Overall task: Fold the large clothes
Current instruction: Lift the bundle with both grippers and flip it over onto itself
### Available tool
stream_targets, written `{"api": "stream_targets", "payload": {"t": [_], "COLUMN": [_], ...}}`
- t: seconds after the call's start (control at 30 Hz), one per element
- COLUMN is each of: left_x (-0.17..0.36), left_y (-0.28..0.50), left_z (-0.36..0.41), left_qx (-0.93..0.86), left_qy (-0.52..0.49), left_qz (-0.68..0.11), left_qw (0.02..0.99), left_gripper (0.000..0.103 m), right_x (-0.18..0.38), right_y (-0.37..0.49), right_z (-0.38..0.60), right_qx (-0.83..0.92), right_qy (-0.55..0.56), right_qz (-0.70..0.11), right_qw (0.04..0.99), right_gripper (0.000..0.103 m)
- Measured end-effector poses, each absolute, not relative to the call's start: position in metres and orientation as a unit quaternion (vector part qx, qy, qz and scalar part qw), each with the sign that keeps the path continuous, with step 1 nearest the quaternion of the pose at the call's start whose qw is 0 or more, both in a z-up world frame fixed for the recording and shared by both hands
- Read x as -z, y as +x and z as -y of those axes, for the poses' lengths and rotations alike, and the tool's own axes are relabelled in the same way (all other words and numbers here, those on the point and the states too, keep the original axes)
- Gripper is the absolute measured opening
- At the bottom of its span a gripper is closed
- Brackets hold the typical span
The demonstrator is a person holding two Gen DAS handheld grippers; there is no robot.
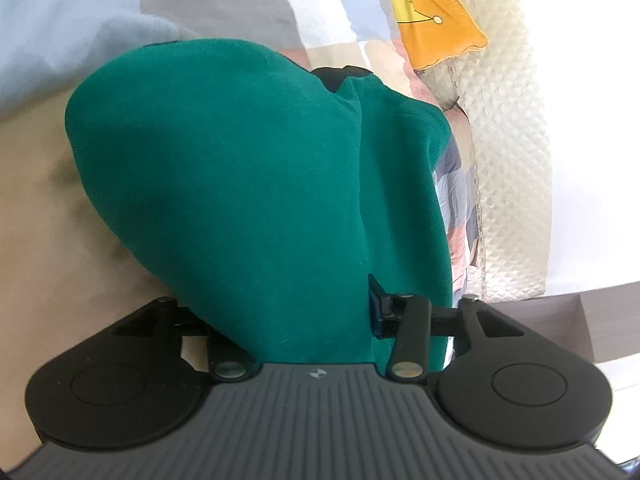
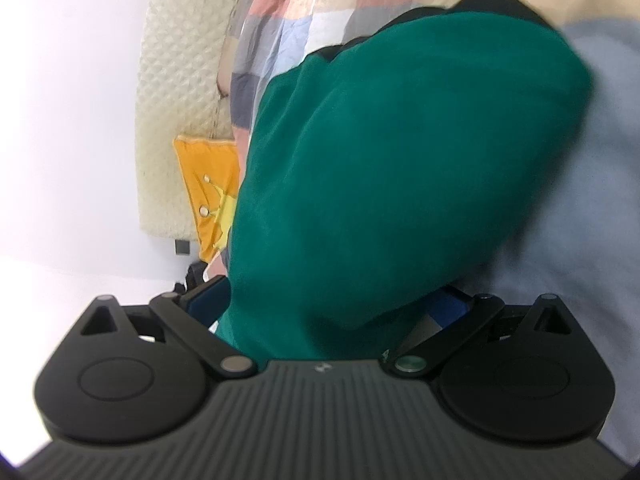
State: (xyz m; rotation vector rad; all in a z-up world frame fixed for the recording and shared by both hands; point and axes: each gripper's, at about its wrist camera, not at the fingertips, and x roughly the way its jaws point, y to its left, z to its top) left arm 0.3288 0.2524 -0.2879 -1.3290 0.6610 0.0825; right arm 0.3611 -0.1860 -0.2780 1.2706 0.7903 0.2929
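- Green garment [image 1: 248,184] bulges over the bed, bunched between my left gripper [image 1: 280,320] fingers, which clench it.
- My right gripper [image 2: 320,312] grips it too.
- Only the left view shows a cardboard box [image 1: 580,328], far right.
- No readable writing.

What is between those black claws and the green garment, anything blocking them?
Nothing visible. The green garment already lies between the jaws of the left gripper and of the right gripper, draped over both; whether the pads pinch it is hidden.
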Motion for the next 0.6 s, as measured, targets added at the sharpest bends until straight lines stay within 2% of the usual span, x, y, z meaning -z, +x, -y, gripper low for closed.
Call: {"api": "stream_targets", "payload": {"t": [0.17,0.5,0.57,0.6], "left_x": [0.300,0.318,0.315,0.312], "left_y": [0.327,0.332,0.334,0.335], "left_z": [-0.235,-0.231,-0.229,-0.229], "left_qx": [-0.019,-0.039,-0.042,-0.043], "left_qy": [-0.616,-0.662,-0.653,-0.649], "left_qz": [-0.317,-0.304,-0.306,-0.306], "left_qw": [0.721,0.684,0.691,0.695], "left_gripper": [0.081,0.083,0.080,0.078], "right_x": [0.277,0.284,0.282,0.281], "right_y": [0.373,0.381,0.381,0.378], "right_z": [0.173,0.168,0.166,0.166], "right_qx": [-0.151,-0.149,-0.149,-0.149], "right_qy": [0.552,0.543,0.538,0.534], "right_qz": [-0.377,-0.391,-0.390,-0.389], "right_qw": [0.728,0.728,0.732,0.735], "right_gripper": [0.103,0.103,0.102,0.098]}}
